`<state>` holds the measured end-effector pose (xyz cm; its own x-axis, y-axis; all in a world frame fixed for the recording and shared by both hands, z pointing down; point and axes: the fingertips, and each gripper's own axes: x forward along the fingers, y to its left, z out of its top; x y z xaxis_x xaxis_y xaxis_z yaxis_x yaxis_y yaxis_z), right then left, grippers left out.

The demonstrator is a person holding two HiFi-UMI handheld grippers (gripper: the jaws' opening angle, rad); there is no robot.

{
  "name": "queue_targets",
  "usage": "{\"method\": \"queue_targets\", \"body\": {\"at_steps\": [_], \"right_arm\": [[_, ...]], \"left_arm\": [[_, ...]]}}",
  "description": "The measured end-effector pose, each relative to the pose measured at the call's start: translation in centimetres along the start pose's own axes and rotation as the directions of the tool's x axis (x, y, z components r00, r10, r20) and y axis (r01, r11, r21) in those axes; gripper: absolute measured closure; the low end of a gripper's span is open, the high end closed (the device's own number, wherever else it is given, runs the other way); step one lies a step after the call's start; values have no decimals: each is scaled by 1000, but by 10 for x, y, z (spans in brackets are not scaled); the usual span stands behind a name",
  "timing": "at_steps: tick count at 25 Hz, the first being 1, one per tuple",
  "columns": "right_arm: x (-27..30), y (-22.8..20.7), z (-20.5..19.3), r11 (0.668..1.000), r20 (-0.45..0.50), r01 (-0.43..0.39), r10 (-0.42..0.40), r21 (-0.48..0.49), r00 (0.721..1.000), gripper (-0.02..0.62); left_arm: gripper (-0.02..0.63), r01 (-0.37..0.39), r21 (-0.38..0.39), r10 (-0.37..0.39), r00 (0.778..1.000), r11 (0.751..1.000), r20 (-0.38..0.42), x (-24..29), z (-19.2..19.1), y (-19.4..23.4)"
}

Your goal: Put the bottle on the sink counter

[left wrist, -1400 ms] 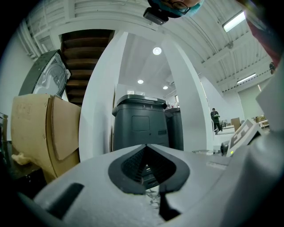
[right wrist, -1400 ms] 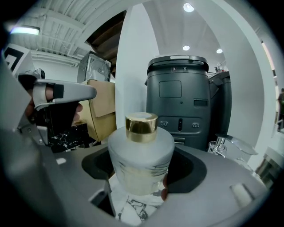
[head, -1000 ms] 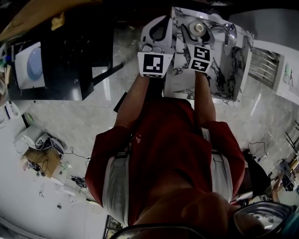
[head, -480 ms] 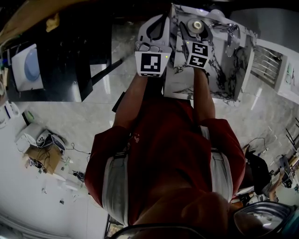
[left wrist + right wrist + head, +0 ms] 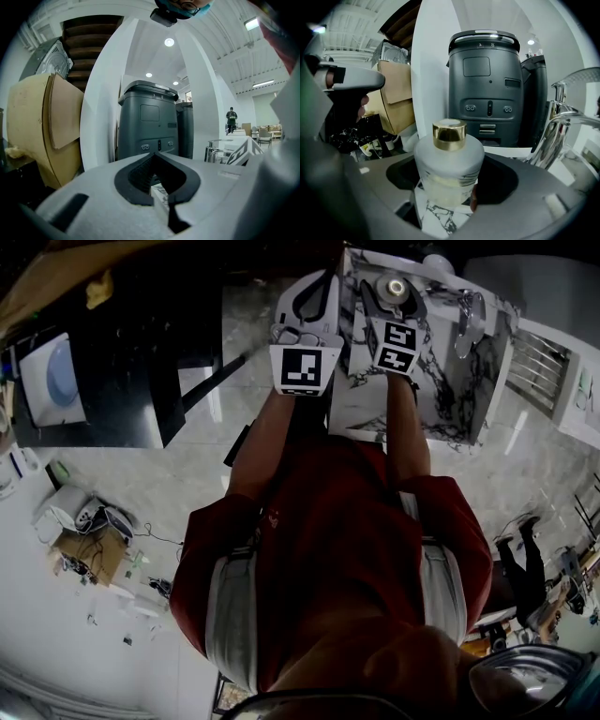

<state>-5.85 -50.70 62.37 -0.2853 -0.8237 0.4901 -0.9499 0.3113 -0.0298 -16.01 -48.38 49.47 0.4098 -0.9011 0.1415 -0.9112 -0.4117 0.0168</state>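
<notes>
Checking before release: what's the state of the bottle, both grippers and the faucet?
Bottle: upright, gold cap on, held over the marble counter.
Right gripper: fingers closed on the bottle.
Left gripper: fingers together, empty.
Faucet: no water running.

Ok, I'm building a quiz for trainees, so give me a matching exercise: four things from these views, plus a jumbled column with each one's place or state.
Things
1. frosted white bottle with gold cap
2. curved chrome tap
3. tall dark grey plastic unit
4. left gripper

Place or state
A. jaws together, nothing in them
B. standing in the background, behind the bottle
C. clamped in the right gripper
D. mounted on the white marble sink counter

Pairs: 1-C, 2-D, 3-B, 4-A
</notes>
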Motion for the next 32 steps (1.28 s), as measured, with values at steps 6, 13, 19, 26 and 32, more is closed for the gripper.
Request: {"method": "queue_targets", "body": {"at_steps": [6,13,19,26,32], "right_arm": [[6,-4,-3,1000,-4,15,-15,6,1000,264],[15,-5,-12,1000,-20,26,-26,6,999,264],[19,-4,-19,1000,-30,30,-30,4,999,264],[21,-7,-18,999,-8,46,-46,0,999,264],[24,-10,-16,998,21,63,-63,-14,998,264]], "left_arm": [[606,7,-1,-7,1000,1000,-9,5,-4,0],[606,4,1,-4,1000,1000,-14,11,-6,4],[606,-10,-4,10,1000,1000,-20,10,-9,8],[606,-15,5,15,1000,1000,-27,10,-11,9],[606,-5,20,5,1000,1000,-13,10,-8,6]]}}
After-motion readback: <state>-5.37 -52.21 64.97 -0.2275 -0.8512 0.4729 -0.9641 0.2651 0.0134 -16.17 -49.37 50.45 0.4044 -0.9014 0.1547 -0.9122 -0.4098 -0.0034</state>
